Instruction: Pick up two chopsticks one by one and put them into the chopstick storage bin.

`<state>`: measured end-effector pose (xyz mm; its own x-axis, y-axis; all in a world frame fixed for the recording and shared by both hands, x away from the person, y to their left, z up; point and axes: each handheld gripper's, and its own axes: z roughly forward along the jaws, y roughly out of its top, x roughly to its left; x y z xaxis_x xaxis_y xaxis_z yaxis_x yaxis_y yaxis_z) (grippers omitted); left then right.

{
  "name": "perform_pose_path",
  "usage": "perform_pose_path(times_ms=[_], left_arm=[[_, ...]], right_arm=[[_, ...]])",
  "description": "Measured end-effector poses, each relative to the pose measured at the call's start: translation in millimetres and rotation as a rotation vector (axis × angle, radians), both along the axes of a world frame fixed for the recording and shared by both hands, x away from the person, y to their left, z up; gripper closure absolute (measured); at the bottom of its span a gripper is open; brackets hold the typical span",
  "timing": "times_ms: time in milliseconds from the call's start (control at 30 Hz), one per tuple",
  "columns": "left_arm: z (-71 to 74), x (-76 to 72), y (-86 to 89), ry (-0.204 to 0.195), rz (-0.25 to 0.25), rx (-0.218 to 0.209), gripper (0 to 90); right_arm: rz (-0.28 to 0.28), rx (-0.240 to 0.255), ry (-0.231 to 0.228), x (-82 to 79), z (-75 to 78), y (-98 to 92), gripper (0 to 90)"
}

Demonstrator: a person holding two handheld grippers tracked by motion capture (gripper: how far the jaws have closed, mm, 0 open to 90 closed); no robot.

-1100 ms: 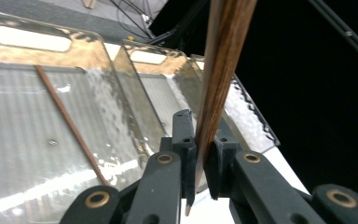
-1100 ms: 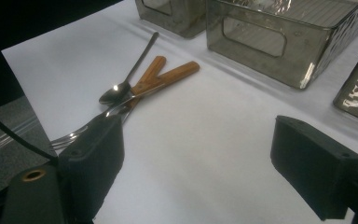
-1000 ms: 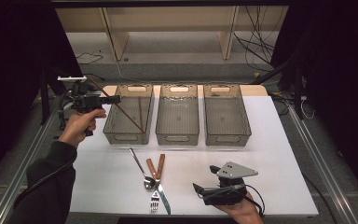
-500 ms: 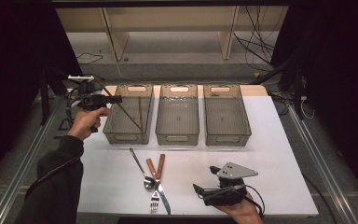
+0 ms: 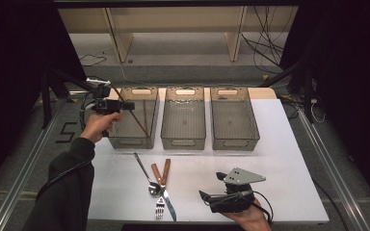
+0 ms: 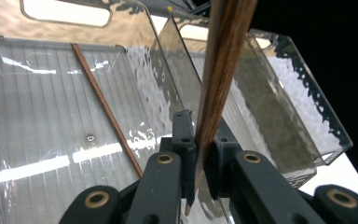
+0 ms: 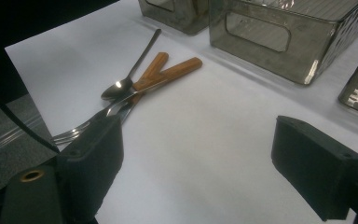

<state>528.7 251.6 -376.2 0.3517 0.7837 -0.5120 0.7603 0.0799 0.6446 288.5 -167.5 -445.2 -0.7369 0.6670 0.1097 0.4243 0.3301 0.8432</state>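
We see the left gripper (image 6: 200,154) with its two black jaws closed on a dark wooden chopstick (image 6: 219,79), which rises steeply between them to the top edge; its pointed tip pokes out just below the pads. Behind it stands a clear ribbed bin (image 6: 37,140), in which a second chopstick (image 6: 105,107) lies slanted on the floor. Another clear bin (image 6: 298,116) stands just beside, to the right.

Glossy dark wooden chopstick (image 6: 223,60), clear ribbed plastic bin (image 6: 51,130), matt tabletop (image 7: 205,140)
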Motion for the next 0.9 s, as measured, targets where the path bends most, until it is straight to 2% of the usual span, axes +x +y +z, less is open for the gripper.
perform_pose_path(times_ms=[567, 800, 900], left_arm=[[-13.4, 4.3, -8.0, 0.042, -0.014, 0.024, 83.4], [-14.0, 4.7, -11.3, 0.029, 0.000, 0.034, 83.0], [-14.7, 6.4, -15.0, 0.027, 0.014, 0.045, 77.2]], right_arm=[[0.006, -0.004, 0.003, 0.2, -1.2, 0.2, 17.7], [0.003, -0.005, 0.005, 0.4, -1.4, -0.1, 17.7], [0.004, -0.006, 0.007, 0.2, -1.9, 0.9, 17.8]])
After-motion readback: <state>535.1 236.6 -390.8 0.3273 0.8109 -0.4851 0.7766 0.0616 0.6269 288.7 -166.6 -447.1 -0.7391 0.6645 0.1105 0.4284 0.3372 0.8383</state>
